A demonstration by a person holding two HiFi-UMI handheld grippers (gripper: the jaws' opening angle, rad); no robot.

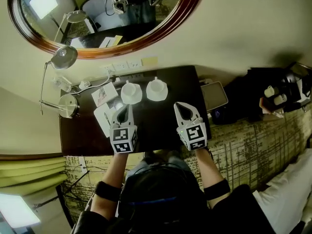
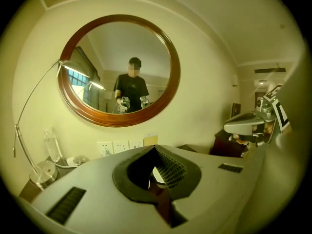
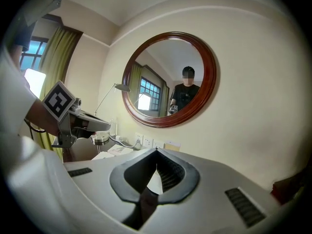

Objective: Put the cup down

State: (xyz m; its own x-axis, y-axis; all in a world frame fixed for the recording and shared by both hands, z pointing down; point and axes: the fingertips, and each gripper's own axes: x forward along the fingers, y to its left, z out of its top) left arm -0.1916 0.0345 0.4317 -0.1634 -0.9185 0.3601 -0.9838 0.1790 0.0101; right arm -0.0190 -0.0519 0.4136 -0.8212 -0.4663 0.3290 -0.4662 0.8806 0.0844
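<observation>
In the head view, your left claw and right claw hover over the dark tabletop, both clenched and holding nothing. The left cup and the right cup, both white, stand near the wall. Each sits on what looks like a saucer, and they are just beside each other and just ahead of the claws. Neither is lifted, so as I read it you have nothing to set down yet and must pick one up first. A desk lamp stands off to their left.

In the left gripper view, the jaws meet tip to tip with nothing between them. A sliver of white shows through the gap behind the pads, probably a cup, though I can't tell which. The round mirror and wall sockets lie ahead.

In the right gripper view, the jaws are likewise closed and bare, with white showing beyond them.

Spread one claw before reaching in, and grip the rim on the side away from the neighbouring cup. Keep the cup upright and lower it squarely before letting go.
</observation>
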